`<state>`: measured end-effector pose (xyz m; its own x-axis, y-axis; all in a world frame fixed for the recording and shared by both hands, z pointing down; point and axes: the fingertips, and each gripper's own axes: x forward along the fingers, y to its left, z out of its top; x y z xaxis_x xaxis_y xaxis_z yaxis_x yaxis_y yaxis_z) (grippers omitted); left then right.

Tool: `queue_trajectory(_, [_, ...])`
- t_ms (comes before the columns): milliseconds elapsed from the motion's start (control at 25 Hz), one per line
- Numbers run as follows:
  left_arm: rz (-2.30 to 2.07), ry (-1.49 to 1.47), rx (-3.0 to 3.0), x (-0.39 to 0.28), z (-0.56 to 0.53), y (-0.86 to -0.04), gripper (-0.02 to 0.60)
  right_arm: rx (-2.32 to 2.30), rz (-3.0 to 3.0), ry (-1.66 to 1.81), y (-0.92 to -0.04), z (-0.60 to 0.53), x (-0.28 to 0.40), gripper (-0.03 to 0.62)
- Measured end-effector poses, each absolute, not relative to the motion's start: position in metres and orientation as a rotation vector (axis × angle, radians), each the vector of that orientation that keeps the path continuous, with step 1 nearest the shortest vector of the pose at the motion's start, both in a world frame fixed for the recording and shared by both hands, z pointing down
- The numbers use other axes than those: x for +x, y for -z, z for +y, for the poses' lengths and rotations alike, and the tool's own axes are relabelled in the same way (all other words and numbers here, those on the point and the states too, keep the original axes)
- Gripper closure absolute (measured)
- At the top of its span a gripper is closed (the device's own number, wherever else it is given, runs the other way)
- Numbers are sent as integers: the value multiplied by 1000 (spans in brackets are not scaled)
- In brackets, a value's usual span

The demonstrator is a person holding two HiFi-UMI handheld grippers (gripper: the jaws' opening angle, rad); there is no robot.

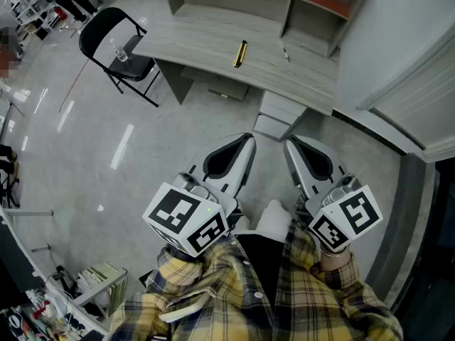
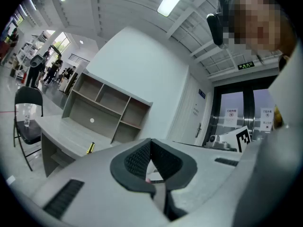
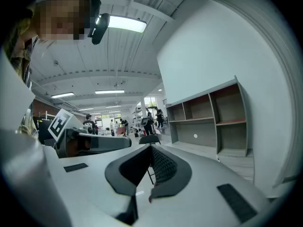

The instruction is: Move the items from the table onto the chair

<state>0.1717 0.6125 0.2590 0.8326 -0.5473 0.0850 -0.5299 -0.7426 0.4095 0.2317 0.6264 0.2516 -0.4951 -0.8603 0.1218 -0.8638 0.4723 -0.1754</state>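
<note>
1. The yellow item [image 1: 241,53] lies on the table [image 1: 199,38], with a thin pen [image 1: 286,52] near it.
2. The chair [image 1: 136,67] stands at the table's left end. Something clear, maybe a bottle [image 1: 121,50], sits on its seat.
3. I see my left gripper [image 1: 248,141] and right gripper [image 1: 290,143] well back from the table, each with jaws pressed together on nothing.

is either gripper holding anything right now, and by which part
Nothing is held: the left gripper and right gripper both have jaws shut and empty; the yellow tool lies on the table.
</note>
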Motion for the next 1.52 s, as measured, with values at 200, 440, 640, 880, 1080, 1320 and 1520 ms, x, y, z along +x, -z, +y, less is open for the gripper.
queue_trajectory(200, [-792,53,2585,162,606,-267,577,1593,-2663,-331,-258,622,224,577])
queue_trajectory(440, [-818,39,2576,156,598,-270,577,1636,-2628,-378,-262,621,231,577])
queue_trajectory(640, [-843,15,2543,154,585,-285,577,1642,-2606,-439,-277,608,238,577])
queue_trajectory(880, [-890,-2,2519,158,544,-296,577,1594,-2627,-475,-291,566,245,577])
queue_trajectory(1080, [-928,-23,2511,167,495,-296,577,1534,-2656,-498,-292,510,250,577])
queue_trajectory(1320, [-970,-10,2534,200,411,-274,577,1494,-2720,-462,-272,426,279,577])
queue_trajectory(1520, [-1009,-4,2536,227,364,-263,577,1517,-2755,-439,-257,379,318,577])
